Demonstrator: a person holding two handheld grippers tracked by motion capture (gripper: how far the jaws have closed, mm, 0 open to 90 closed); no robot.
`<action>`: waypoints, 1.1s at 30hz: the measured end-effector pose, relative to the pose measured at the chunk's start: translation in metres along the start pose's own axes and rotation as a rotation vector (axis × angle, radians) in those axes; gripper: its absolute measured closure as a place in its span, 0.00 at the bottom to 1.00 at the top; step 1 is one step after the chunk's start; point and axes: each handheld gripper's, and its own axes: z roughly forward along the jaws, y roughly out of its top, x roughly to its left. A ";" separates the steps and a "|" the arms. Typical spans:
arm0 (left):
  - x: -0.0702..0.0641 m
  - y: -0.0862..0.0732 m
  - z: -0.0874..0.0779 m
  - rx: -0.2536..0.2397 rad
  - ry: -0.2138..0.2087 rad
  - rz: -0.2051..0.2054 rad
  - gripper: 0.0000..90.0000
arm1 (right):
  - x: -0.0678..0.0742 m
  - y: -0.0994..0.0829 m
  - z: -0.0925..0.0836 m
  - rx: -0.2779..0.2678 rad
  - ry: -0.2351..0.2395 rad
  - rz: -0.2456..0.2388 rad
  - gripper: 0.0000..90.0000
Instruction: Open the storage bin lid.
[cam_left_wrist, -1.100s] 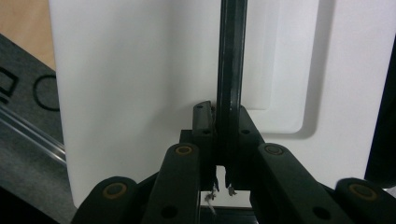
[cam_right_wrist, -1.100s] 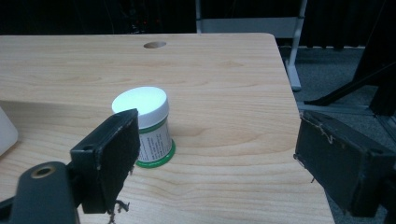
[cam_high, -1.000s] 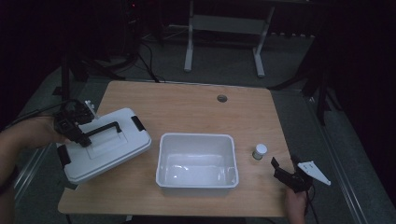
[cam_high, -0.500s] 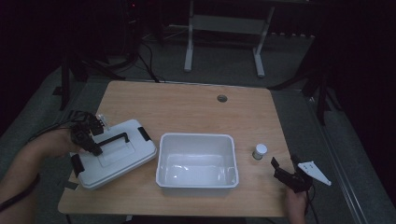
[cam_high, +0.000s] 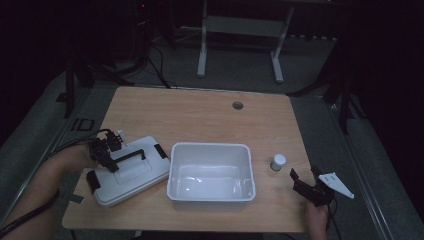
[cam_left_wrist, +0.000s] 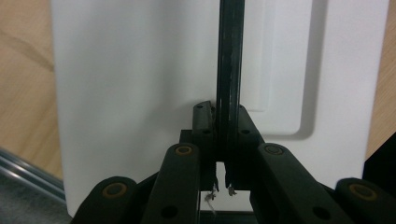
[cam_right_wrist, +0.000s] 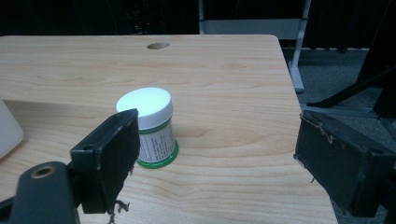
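On the wooden table (cam_high: 200, 120), left claw (cam_high: 111, 162) grips the lid's thin black handle (cam_high: 131, 155).

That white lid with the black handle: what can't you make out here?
- Lid, high view: too dim to tell whether it lies flat on the table.
- Handle, left gripper view: ends cut off by the frame.
- Jar, right gripper view: label print too small; a jaw covers part.

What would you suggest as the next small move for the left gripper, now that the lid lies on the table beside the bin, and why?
Probably open the left gripper and let go. Its jaws are shut on the black handle of the white lid, and the lid appears to lie flat on the table left of the open bin, so holding on seems to serve nothing further.
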 end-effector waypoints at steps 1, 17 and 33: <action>0.000 0.001 0.002 0.001 -0.004 -0.003 0.93 | 0.000 0.000 0.000 0.000 0.000 0.000 0.15; 0.000 0.001 0.025 0.038 -0.053 -0.003 0.92 | 0.000 0.000 0.000 -0.003 0.003 0.003 0.15; 0.001 0.000 0.018 -0.041 -0.052 -0.025 0.43 | -0.003 0.002 0.001 0.048 0.015 0.024 0.15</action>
